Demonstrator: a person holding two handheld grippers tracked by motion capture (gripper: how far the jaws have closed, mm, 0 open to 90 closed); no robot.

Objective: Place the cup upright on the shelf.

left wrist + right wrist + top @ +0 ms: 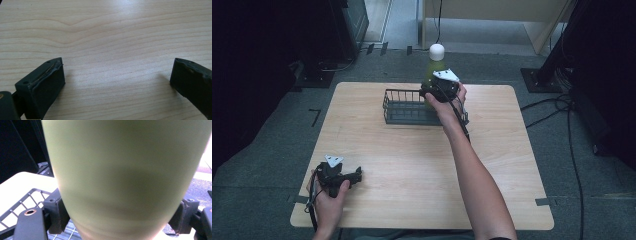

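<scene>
While the right gripper (pixel 435 91) clamps its fingers on the upright green bottle (pixel 435 64) at upper centre, the wire basket (pixel 404 106) sits directly beneath; the left gripper (pixel 348 176), fingers wide, rests empty on the bench (pixel 412 160), lower left.

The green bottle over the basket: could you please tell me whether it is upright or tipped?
Upright: the green bottle has its white cap on top while the right tongs grip its body above the wire basket.
</scene>
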